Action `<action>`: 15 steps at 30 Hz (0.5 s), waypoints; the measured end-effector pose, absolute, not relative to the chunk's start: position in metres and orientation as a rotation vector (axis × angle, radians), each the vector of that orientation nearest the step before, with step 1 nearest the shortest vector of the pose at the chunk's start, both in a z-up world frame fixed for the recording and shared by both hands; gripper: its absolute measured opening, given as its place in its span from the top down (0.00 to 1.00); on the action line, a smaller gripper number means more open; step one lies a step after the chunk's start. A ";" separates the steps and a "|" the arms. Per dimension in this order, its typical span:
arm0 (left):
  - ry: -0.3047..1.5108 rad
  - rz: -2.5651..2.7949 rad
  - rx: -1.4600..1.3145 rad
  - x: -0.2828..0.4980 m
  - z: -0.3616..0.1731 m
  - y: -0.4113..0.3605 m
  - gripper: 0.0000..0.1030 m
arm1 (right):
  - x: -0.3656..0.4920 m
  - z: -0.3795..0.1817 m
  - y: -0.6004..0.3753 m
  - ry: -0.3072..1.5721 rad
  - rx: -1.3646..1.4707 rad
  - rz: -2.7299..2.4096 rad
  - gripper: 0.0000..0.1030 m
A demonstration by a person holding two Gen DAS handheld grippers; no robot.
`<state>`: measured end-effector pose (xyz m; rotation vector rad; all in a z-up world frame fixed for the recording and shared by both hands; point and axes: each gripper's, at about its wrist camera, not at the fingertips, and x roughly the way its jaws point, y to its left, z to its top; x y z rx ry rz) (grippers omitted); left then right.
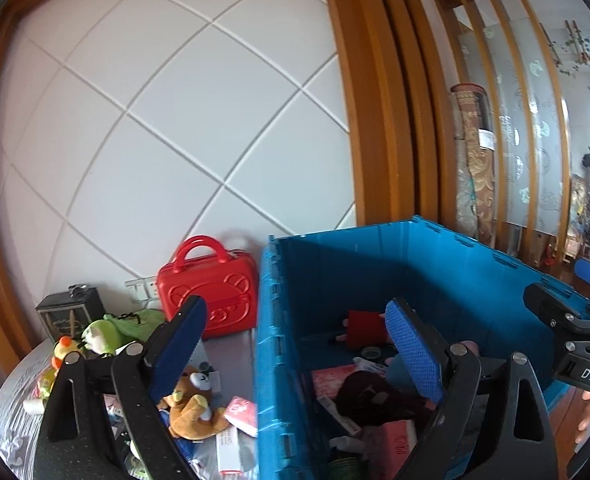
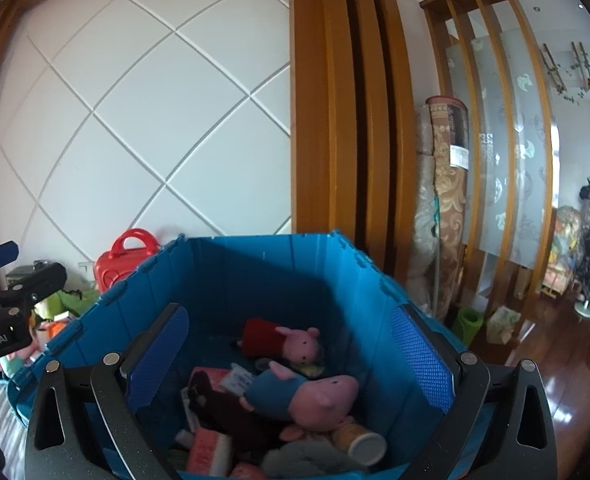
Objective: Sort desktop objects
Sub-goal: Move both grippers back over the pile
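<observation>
1. Two hand-held grippers hang at the blue crate (image 2: pixel 231 280), both with jaws spread wide and nothing between the pads.
2. Right gripper (image 2: pixel 291 356) sits over the crate's near edge, above two pink pig plush toys (image 2: pixel 315 396), a dark plush and pink packets inside.
3. Left gripper (image 1: pixel 295 356) straddles the crate's left wall.
4. Left of the crate, on the grey table (image 1: pixel 11 412), lie a brown bear plush (image 1: pixel 191 404), a green plush (image 1: pixel 107 334) and, farther back, a red case (image 1: pixel 211 292).
</observation>
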<state>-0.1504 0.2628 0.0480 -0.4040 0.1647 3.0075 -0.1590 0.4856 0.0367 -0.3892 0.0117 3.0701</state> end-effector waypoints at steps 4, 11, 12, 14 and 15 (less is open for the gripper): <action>0.118 3.047 -0.417 -0.149 0.047 0.229 0.11 | -0.162 0.036 0.467 0.018 -0.409 3.088 0.00; 0.023 3.138 -0.442 -0.142 0.040 0.147 0.11 | -0.156 0.047 0.407 -0.040 -0.378 3.141 0.00; 0.011 3.149 -0.447 -0.141 0.039 0.135 0.11 | -0.154 0.048 0.398 -0.049 -0.368 3.148 0.00; -0.004 3.173 -0.470 -0.141 0.035 0.106 0.11 | -0.149 0.050 0.375 -0.074 -0.342 3.164 0.00; -0.006 3.184 -0.484 -0.141 0.033 0.094 0.11 | -0.147 0.051 0.362 -0.085 -0.327 3.170 0.00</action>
